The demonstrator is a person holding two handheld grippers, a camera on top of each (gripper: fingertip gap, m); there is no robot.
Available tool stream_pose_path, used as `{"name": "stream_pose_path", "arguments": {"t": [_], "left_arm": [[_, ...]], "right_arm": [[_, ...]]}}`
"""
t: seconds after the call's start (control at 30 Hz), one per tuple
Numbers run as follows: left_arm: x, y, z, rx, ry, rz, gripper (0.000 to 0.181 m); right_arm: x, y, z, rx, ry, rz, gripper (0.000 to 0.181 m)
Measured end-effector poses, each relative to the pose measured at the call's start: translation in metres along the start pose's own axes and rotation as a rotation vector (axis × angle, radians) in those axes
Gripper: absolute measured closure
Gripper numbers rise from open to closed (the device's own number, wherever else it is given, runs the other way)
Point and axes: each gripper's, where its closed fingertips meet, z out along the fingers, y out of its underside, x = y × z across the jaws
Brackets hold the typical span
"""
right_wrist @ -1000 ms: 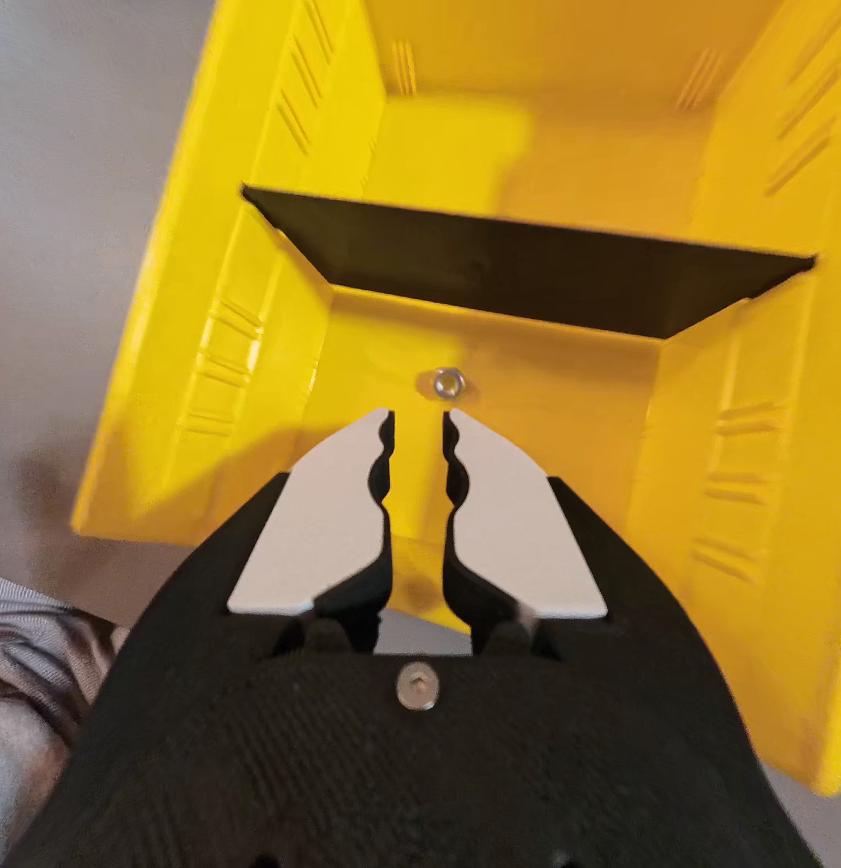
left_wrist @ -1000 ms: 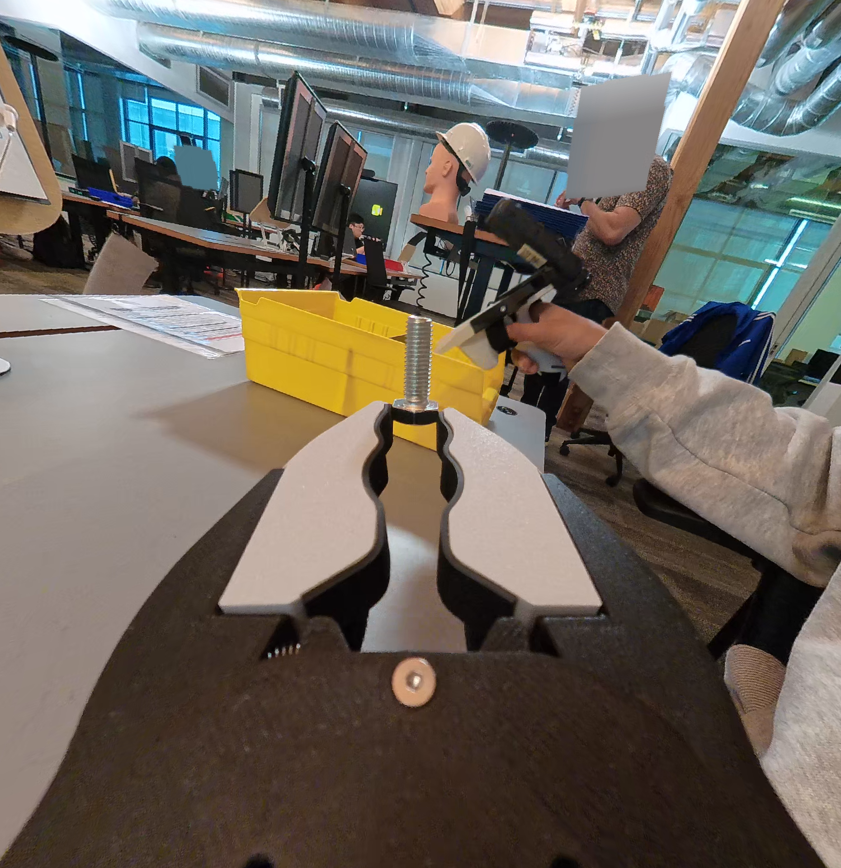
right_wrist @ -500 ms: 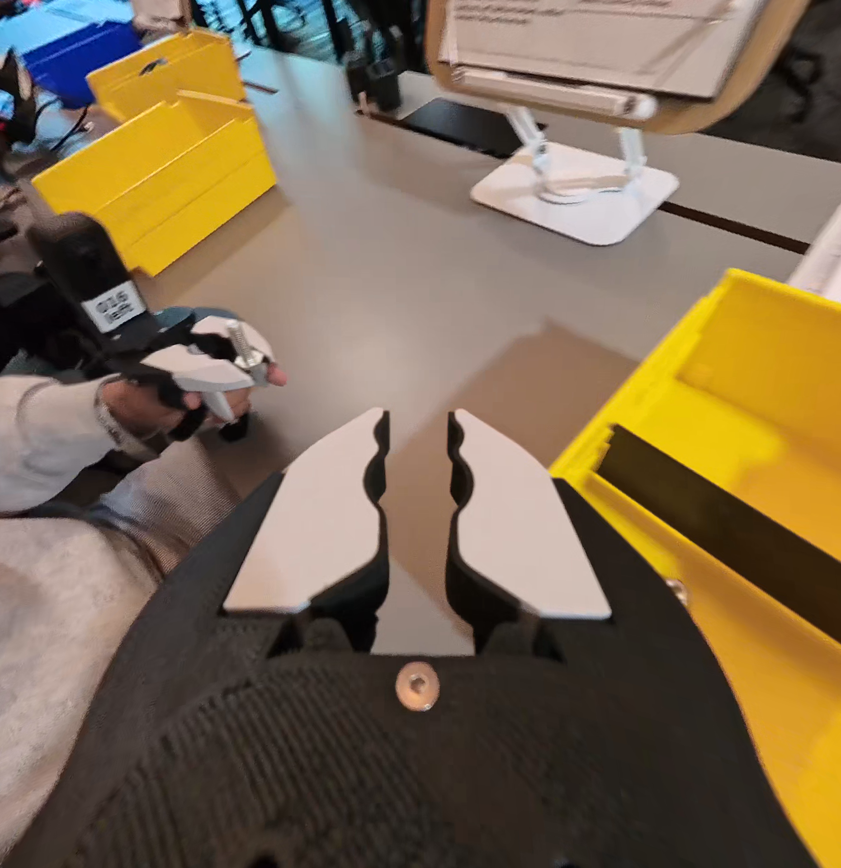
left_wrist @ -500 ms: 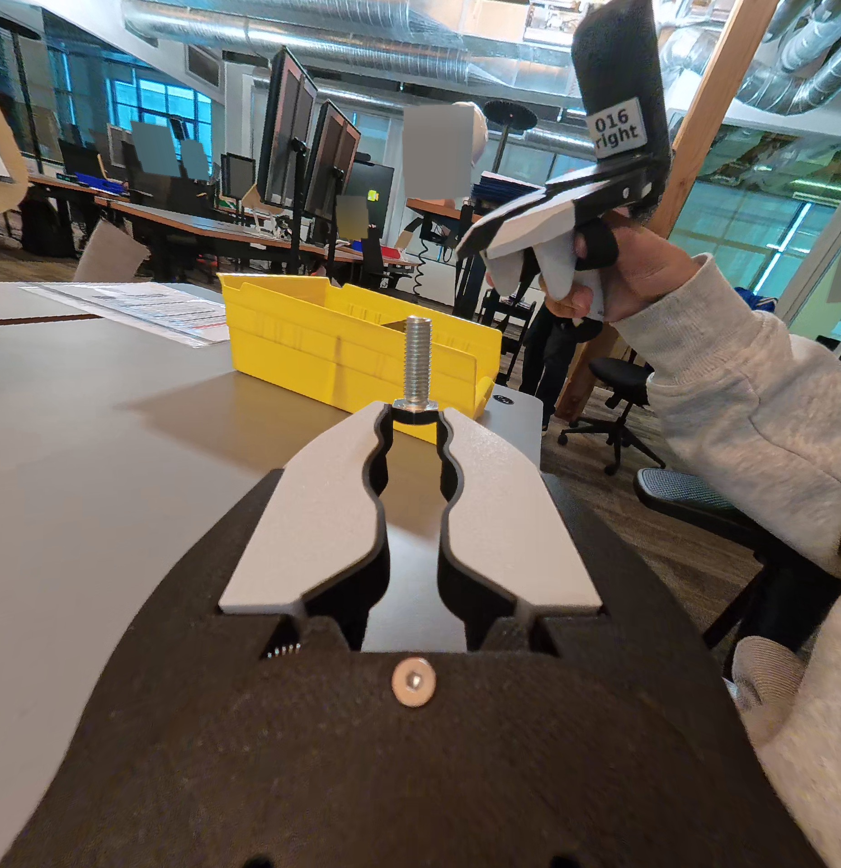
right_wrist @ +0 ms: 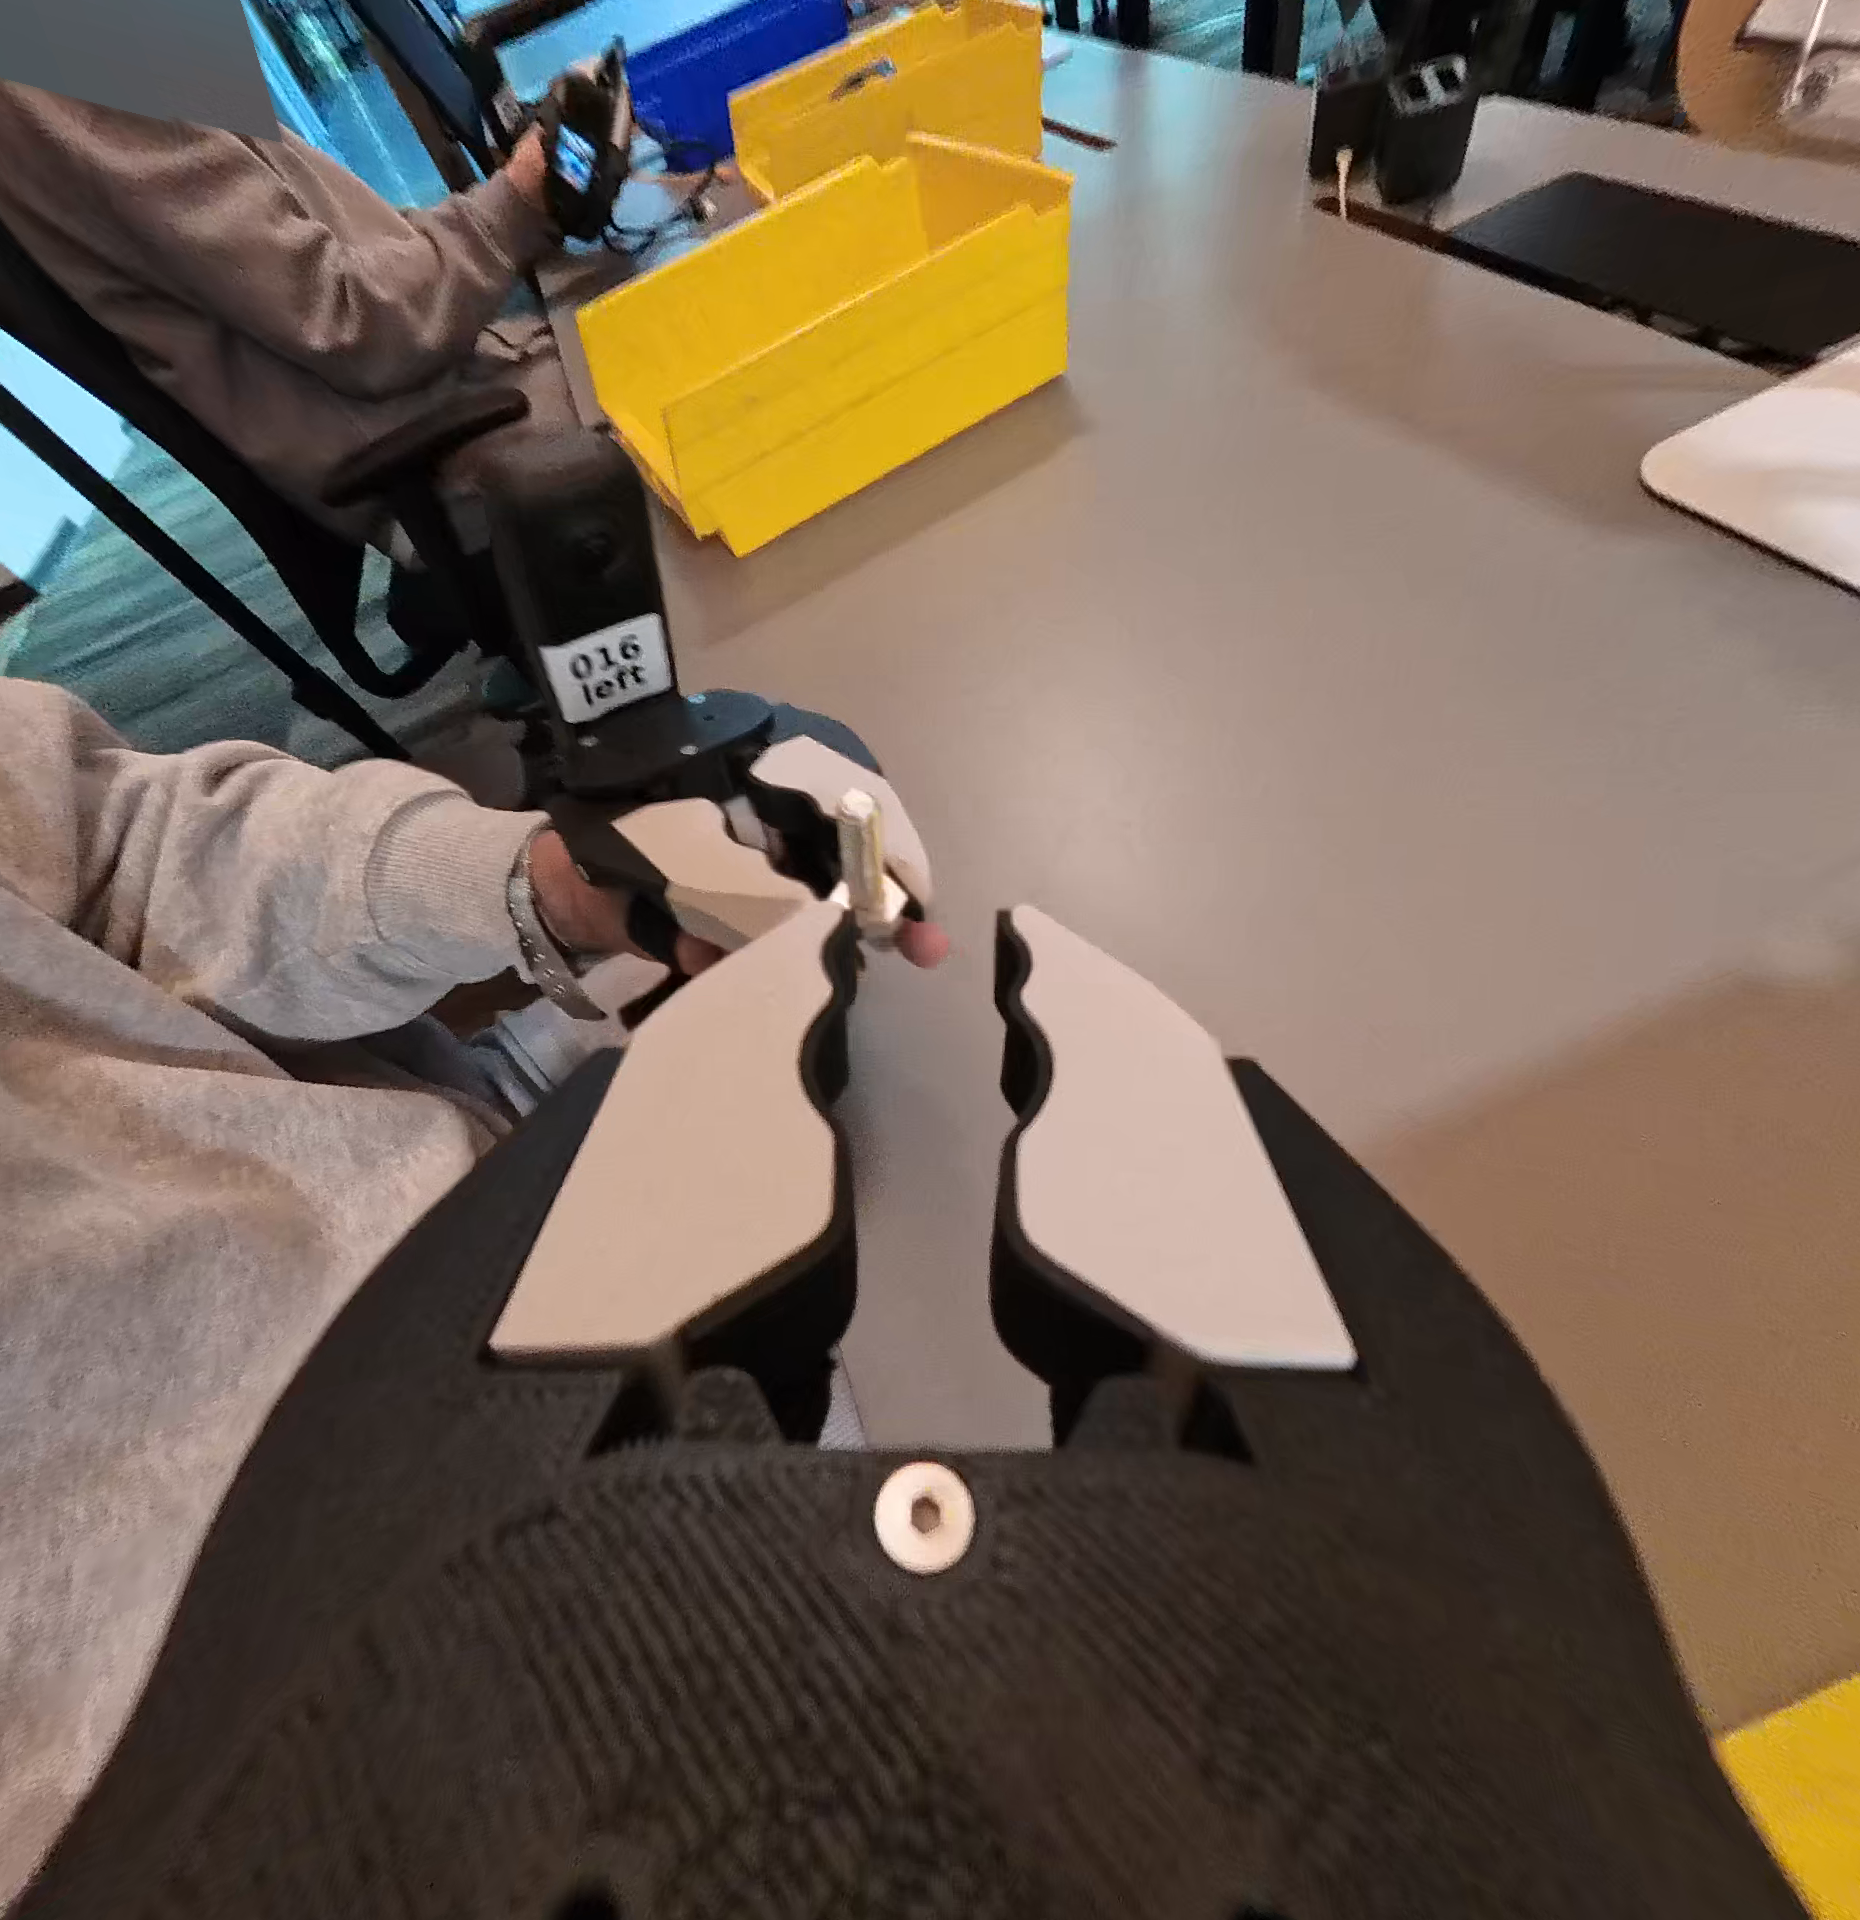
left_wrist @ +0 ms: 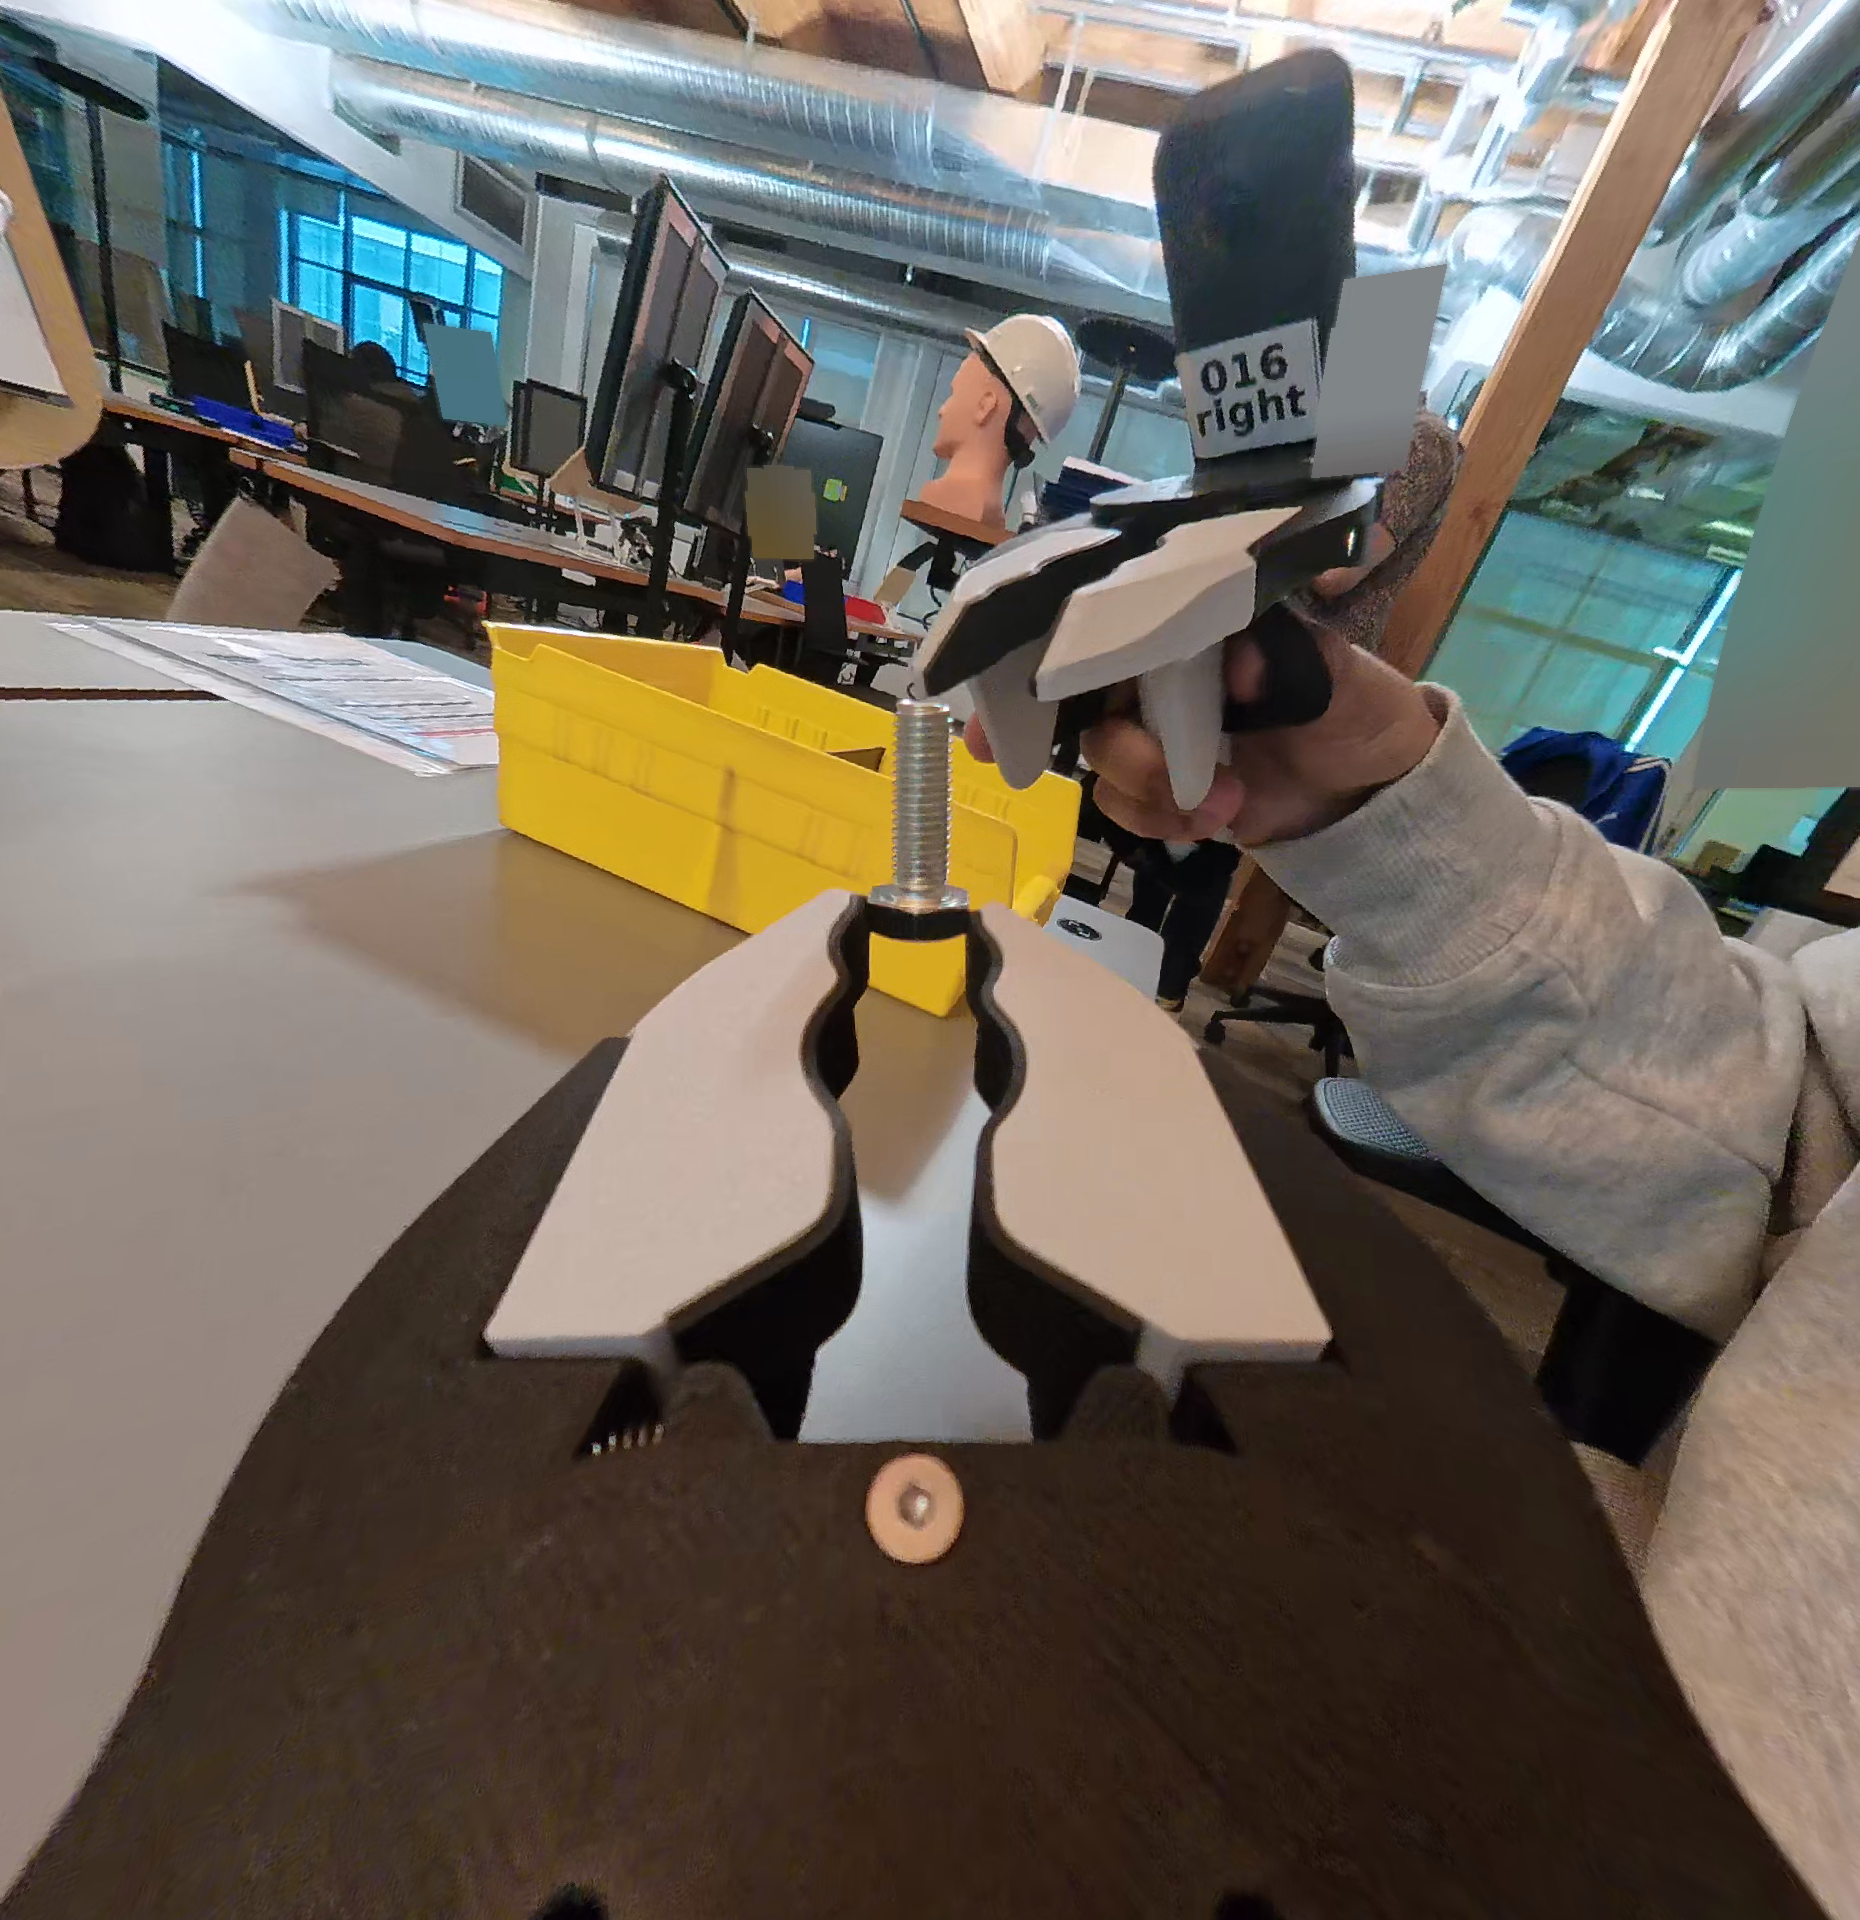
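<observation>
L hand-held gripper (left_wrist: pixel 913 920) clenched on bolt (left_wrist: pixel 922 800), upright; R hand-held gripper (right_wrist: pixel 921 935) released, empty, just above bolt, w/ yellow bin (left_wrist: pixel 697 769) behind.

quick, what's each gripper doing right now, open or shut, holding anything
left gripper: shut on the bolt, gripped at its head, threaded shank pointing up.
right gripper: open, holding nothing, close above the bolt.

open-plan office, grey table (left_wrist: pixel 178 987), exposed silver ducts (left_wrist: pixel 697 135), wooden post (left_wrist: pixel 1549 312), large windows (left_wrist: pixel 386 281)
</observation>
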Motion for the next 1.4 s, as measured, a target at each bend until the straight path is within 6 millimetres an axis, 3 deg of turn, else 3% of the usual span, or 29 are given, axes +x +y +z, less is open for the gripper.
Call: {"name": "stream_pose_path", "arguments": {"t": [0.3,0.5,0.67,0.87,0.97,1.23,1.4], "left_arm": [[-0.004,0.0,-0.004,0.028,-0.004,-0.087,0.163],[-0.001,0.0,-0.001,0.019,0.015,-0.086,0.163],[0.005,-0.002,0.013,0.013,0.066,-0.088,0.163],[0.018,0.007,0.039,-0.023,0.151,-0.094,0.163],[0.028,0.012,0.051,-0.046,0.197,-0.084,0.163],[0.045,0.024,0.073,-0.086,0.276,-0.063,0.163],[0.047,0.025,0.074,-0.089,0.289,-0.069,0.164]], "right_arm": [[0.013,-0.01,-0.017,0.107,-0.084,0.074,0.155],[-0.001,-0.006,0.001,0.107,-0.158,0.056,0.152],[-0.007,0.004,0.004,0.091,-0.114,0.022,0.152],[0.0,0.004,-0.034,0.199,-0.011,0.076,0.156],[0.003,0.011,-0.044,0.223,0.03,0.105,0.157],[0.001,0.036,-0.042,0.228,0.091,0.141,0.155],[-0.002,0.037,-0.04,0.259,0.084,0.141,0.155]]}}
